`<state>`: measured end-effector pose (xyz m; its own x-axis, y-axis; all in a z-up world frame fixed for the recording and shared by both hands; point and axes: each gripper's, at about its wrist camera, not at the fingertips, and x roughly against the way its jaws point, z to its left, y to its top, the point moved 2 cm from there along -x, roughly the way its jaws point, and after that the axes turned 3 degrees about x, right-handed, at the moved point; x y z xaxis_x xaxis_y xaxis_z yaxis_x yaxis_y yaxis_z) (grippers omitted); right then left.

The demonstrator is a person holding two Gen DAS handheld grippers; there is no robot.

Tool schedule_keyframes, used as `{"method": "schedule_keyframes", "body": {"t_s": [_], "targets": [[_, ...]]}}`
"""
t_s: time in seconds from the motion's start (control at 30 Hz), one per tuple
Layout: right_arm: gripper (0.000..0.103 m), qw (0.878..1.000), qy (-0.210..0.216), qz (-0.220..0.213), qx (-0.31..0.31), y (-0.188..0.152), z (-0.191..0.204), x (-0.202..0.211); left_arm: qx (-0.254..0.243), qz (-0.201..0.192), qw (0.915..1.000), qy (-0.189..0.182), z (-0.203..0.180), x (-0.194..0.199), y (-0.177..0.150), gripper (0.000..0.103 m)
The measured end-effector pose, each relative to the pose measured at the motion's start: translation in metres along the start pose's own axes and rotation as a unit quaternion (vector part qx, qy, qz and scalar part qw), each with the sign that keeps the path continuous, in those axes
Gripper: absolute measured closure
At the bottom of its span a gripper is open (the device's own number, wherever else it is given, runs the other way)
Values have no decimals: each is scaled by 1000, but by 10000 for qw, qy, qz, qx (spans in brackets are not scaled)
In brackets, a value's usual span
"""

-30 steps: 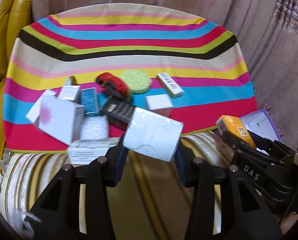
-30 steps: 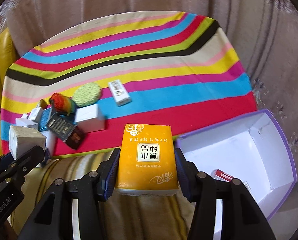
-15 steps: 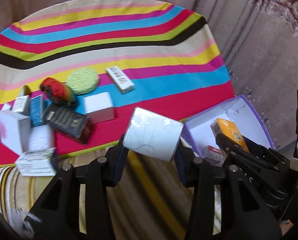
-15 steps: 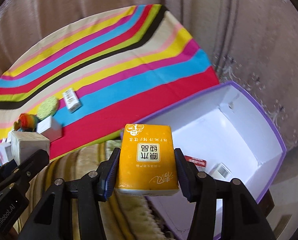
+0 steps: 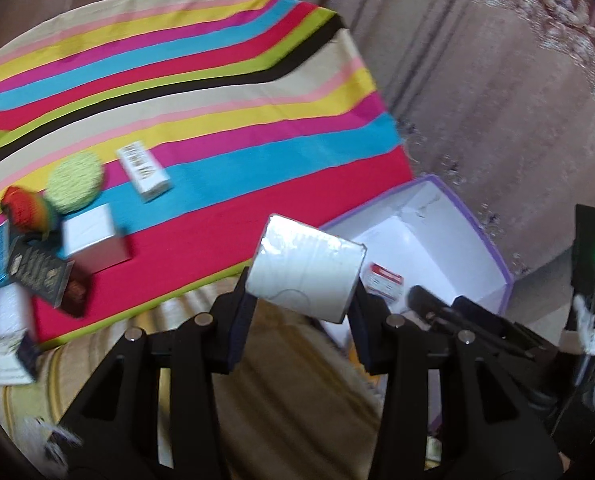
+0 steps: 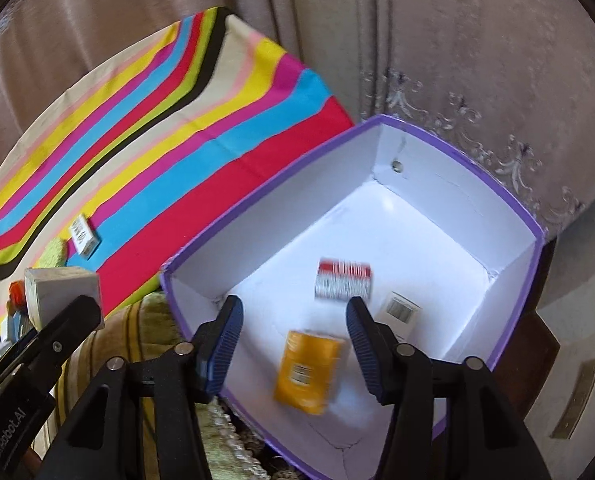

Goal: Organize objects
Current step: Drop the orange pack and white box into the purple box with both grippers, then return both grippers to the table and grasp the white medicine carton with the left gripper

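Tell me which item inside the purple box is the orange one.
The orange pack, blurred, lying nearest the open right gripper; the red-and-white pack and white barcode box lie farther in the purple box.

You see a glossy film-wrapped white box (image 5: 305,276), a matt purple-edged white cardboard bin (image 6: 257,236), a smooth striped cloth (image 5: 201,92)

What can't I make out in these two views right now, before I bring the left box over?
- Orange pack in the purple bin, right wrist view: motion-blurred, print unreadable; landed or falling, unclear.
- Red and white pack, same view: blurred, label unreadable.
- Bin floor, left wrist view: mostly hidden behind the white box in the left gripper.
- Pile of boxes, left wrist view: cut off by the left edge, blurred.
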<state>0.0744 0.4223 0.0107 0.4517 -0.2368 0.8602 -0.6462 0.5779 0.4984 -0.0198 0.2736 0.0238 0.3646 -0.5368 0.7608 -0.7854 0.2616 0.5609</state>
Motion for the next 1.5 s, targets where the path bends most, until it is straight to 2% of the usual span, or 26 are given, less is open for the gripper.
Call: {"method": "schedule_keyframes", "body": {"t_s": [0.1, 0.27, 0.37, 0.67, 0.8, 0.87, 1.1, 1.3, 1.5], "targets": [[35, 9998, -67, -4, -186, -1, -8, 0, -75, 118, 9991, -411, -10, -7, 3, 54], [27, 9985, -54, -46, -536, -2, -21, 2, 41, 100, 9981, -605, -8, -7, 4, 30], [26, 9982, -17, -39, -593, -2, -23, 1, 97, 56, 9981, -611, -6, -5, 4, 28], [24, 9996, 160, -82, -223, 0, -7, 4, 482, -142, 9969, -612, 15, 11, -1, 28], [24, 9996, 238, -63, 155, 1, 11, 4, 421, -83, 9988, -245, 23, 23, -6, 28], [23, 9990, 286, -89, 324, 0, 19, 6, 459, -121, 9986, -213, 30, 32, -9, 28], [22, 9920, 477, -200, 1151, -7, 62, 15, 780, -479, 9956, 201, 73, 69, -25, 28], [22, 9826, 547, -203, 1766, -14, 92, 17, 1355, -614, 9878, 453, 115, 94, -42, 28], [22, 9763, 734, -126, 2030, -20, 107, 16, 2110, -715, 9709, 883, 163, 120, -69, 28]]}}
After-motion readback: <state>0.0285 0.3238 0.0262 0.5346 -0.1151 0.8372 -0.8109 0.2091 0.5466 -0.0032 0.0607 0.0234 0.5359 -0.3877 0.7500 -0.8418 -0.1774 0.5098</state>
